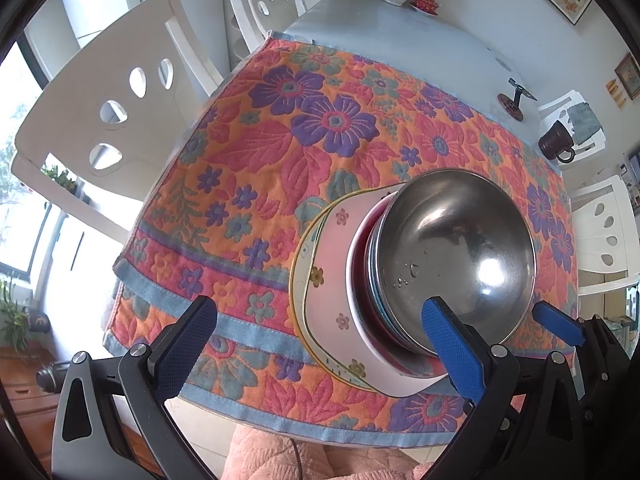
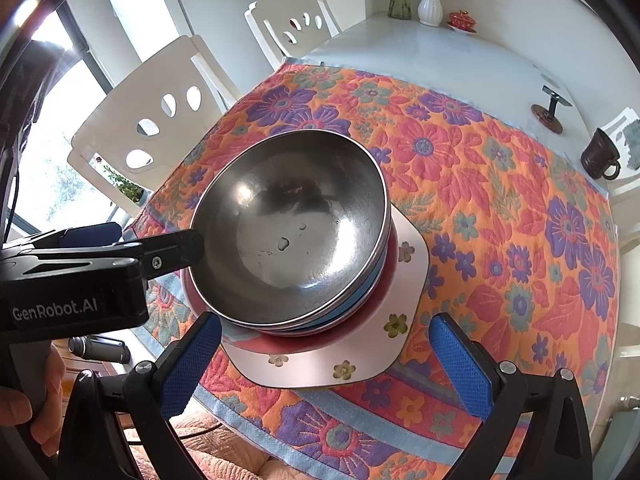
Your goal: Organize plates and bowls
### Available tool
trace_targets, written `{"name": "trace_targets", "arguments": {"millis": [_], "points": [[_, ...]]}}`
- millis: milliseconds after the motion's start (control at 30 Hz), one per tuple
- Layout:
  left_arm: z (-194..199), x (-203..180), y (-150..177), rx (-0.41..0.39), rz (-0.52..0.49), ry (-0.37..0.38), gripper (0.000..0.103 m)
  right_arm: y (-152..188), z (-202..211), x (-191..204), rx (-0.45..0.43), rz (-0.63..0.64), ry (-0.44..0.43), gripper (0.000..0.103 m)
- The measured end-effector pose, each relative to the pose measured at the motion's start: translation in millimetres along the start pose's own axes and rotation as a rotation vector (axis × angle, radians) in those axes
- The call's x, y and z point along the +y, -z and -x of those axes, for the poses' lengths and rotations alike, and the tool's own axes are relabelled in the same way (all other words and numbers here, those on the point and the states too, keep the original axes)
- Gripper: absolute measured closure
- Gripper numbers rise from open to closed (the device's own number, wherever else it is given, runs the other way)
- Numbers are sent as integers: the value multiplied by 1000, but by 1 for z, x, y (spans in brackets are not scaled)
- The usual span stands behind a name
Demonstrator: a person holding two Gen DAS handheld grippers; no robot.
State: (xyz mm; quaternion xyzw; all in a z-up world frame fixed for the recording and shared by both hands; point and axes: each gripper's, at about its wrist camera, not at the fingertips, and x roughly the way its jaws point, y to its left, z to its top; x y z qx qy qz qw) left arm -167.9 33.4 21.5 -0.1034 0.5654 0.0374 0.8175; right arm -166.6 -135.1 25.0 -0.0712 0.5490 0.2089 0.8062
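Beside the stacked steel bowl (image 2: 296,216), both tools (image 1: 316,344) (image 2: 326,364) gape wide — empty.

The floral cloth (image 2: 500,208) lies bare all round the stacked bowls (image 2: 296,224), leaving open passage; the brown mug (image 2: 600,154) stands well apart at the table (image 2: 420,52) edge.

I note strong daylight from the windows (image 1: 24,184) at left, blown out. Glare spots the steel bowl (image 2: 292,236). Fisheye bends and darkens the edges.
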Motion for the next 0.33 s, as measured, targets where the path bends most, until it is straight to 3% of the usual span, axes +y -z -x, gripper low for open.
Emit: {"name": "trace_targets", "arguments": {"millis": [333], "points": [[2, -1, -3, -24, -43, -20, 1, -1, 0, 1, -7, -8, -2, 0]]}}
